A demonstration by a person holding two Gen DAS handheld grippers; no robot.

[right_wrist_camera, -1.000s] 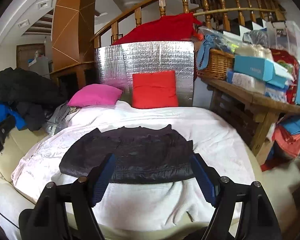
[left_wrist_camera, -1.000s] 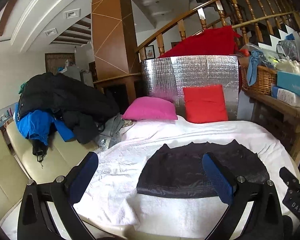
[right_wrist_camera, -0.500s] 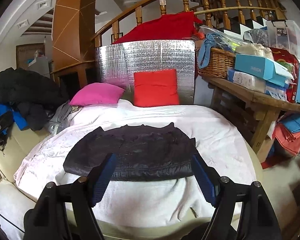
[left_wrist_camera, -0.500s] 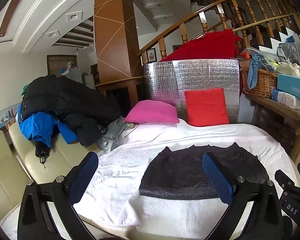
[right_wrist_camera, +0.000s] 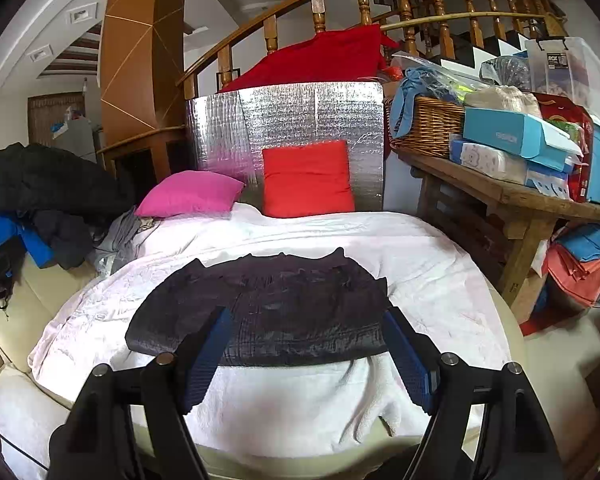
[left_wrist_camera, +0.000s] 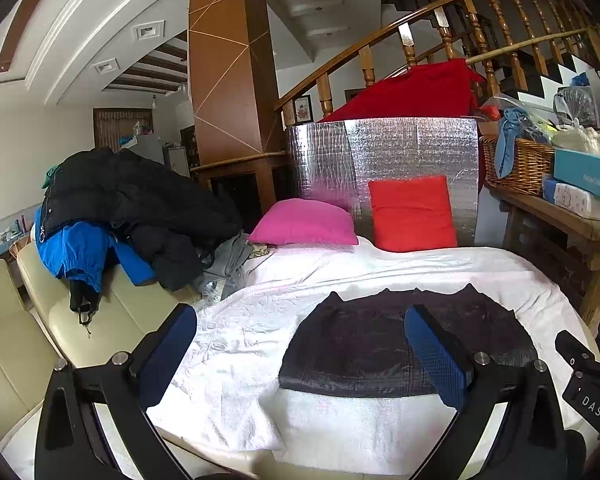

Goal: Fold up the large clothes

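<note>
A dark, shiny garment (left_wrist_camera: 384,344) (right_wrist_camera: 284,308) lies folded into a flat rectangle on the white cover (left_wrist_camera: 236,340) (right_wrist_camera: 428,264) of a cream sofa. My left gripper (left_wrist_camera: 300,320) hovers open near the sofa's front edge, to the left of the garment, with nothing between its blue pads. Over the garment's near edge my right gripper (right_wrist_camera: 306,320) is held open and empty too. Neither gripper touches the cloth. At the right edge of the left wrist view a black part of the right gripper shows.
Dark and blue coats (left_wrist_camera: 112,208) (right_wrist_camera: 32,196) are piled on the sofa's left side. A pink cushion (left_wrist_camera: 304,222) and a red cushion (left_wrist_camera: 412,212) lean on a silver foil board (right_wrist_camera: 284,128). A wooden table (right_wrist_camera: 512,200) with a basket and boxes stands at the right.
The left wrist view has shifted a little leftward, so the garment sits further right in it. The right gripper holds still. Both stay open.
</note>
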